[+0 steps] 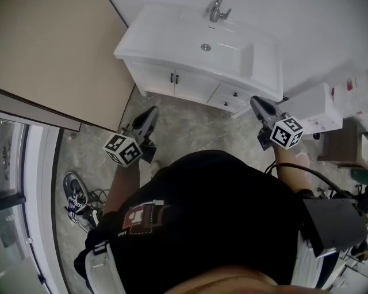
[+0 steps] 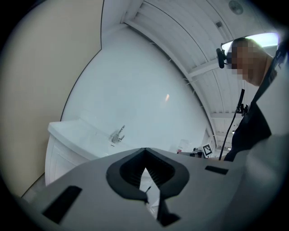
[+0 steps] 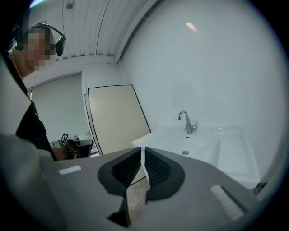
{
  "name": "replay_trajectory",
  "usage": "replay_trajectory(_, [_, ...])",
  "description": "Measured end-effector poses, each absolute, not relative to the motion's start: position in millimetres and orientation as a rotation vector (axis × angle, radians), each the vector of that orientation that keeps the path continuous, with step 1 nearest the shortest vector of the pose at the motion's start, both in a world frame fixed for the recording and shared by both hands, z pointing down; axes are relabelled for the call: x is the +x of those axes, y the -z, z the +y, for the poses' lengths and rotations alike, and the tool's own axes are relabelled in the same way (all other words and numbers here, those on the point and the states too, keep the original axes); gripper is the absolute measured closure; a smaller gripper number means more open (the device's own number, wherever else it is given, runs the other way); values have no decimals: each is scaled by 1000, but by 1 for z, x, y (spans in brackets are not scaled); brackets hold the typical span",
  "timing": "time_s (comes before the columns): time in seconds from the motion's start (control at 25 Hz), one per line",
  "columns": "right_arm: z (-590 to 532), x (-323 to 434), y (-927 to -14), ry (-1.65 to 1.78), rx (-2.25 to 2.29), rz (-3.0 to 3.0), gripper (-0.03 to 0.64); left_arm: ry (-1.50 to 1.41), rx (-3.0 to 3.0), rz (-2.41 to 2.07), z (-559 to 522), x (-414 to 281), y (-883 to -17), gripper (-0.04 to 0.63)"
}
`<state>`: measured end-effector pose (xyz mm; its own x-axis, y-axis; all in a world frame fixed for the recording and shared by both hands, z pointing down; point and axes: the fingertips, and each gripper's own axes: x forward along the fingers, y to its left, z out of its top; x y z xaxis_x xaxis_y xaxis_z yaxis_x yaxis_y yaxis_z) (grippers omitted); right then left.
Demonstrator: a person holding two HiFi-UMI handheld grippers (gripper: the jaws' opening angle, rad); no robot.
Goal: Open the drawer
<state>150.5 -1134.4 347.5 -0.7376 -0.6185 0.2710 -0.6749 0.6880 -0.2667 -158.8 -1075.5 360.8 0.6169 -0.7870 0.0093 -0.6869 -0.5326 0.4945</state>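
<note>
A white vanity cabinet [image 1: 190, 74] stands against the wall, with a sink [image 1: 213, 43] and a chrome faucet [image 1: 217, 10] on top. Its two small drawers [image 1: 232, 95], each with a dark knob, are on the right of the front and look closed. My left gripper [image 1: 150, 112] hangs shut and empty over the floor, short of the cabinet doors. My right gripper [image 1: 256, 102] is shut and empty, just right of the drawers in this view. From the left gripper [image 2: 144, 151] I see the vanity [image 2: 67, 144]. Beyond the right gripper [image 3: 143, 149] lies the sink [image 3: 189, 144].
A beige door [image 1: 57, 51] stands left of the vanity. A white box-shaped unit [image 1: 313, 109] and a brown box [image 1: 345, 143] sit to the right. Shoes [image 1: 77, 198] lie on the stone floor at the left, near a glass frame.
</note>
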Motion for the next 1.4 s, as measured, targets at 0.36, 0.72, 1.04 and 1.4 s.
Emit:
replay_trajectory(0.36, [-1184,219,-429,-595,1065,-2709,612,173,2327,-1158,-1095,-87,-404,597])
replay_trajectory(0.72, [-1199,253,-573,-621,1094,-2619,606,-20,2295,-1094,-1112,-40,-520,597])
replay_trajectory(1.04, [-1217,280,-715,-565,1122,-2515,591,-64,2287,-1073,-1136,-8,-639,597])
replay_trajectory(1.4, [-1258,301,-894,-544,1167,-2440,553,-115,2271,-1077,-1146,14,-790,597])
